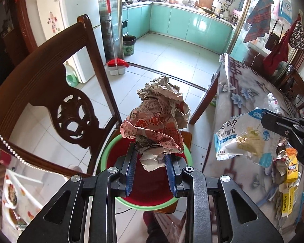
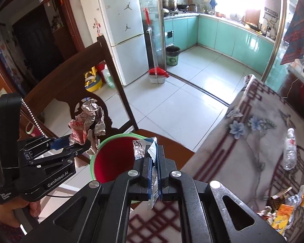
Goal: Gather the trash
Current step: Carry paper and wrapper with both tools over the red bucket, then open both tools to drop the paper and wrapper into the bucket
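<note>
Both tools are loaded and over the bin; nothing released yet.

Left tool (image 1: 151, 158): jaws closed on a crumpled newspaper ball (image 1: 159, 119), gripped by its lower edge, the bulk standing free above the blue pads. Paper is grey newsprint with red-printed patches, tightly creased.

Right tool (image 2: 153, 160): jaws pinched fully on a torn snack wrapper (image 2: 145, 145), blue and white, partly clear, with pale crumbs inside as seen in the left view.

Red bin with green rim (image 2: 95, 158) sits on a chair seat beside the surface (image 2: 253, 141), directly below both tools.

Remaining, judged: drop both pieces, then clear the litter pile (image 2: 281, 212) and a plastic bottle (image 2: 289, 151) lying on the surface.
</note>
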Motion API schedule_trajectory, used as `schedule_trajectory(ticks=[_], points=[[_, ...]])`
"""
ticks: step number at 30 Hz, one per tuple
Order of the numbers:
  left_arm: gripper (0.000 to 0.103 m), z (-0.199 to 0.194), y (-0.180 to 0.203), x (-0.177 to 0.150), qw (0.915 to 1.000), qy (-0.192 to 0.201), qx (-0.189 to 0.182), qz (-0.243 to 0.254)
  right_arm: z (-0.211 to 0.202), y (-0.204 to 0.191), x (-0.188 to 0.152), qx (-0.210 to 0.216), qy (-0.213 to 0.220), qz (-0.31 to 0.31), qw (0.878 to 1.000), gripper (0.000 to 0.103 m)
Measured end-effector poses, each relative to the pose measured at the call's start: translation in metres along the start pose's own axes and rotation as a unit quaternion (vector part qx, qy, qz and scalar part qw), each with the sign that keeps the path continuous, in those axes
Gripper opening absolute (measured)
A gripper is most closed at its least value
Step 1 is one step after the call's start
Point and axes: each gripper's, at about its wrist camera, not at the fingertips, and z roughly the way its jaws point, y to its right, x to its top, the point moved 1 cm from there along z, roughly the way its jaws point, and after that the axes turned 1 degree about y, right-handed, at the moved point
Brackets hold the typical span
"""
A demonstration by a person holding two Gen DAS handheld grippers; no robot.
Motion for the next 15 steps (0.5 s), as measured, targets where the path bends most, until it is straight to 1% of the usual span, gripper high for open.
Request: schedule_trajectory(ticks=[8,14,15], points=[[0.027,0.016,-0.014,0.004,0.9999,-0.012,-0.011,-0.003,0.035,-0.003,-0.004,0.022,-0.035,0.018,0.999,0.003],[0.032,0.029,-0.02,0.006,0.9995,-0.023,-0.016,-0.013,0.045,0.005,-0.004,0.03,-0.037,0.04,0.998,0.003],[0.035,0.03,-0.02,0.006,0.9995,-0.025,-0.014,-0.013,0.046,0.007,-0.003,0.033,-0.036,0.043,0.998,0.003]])
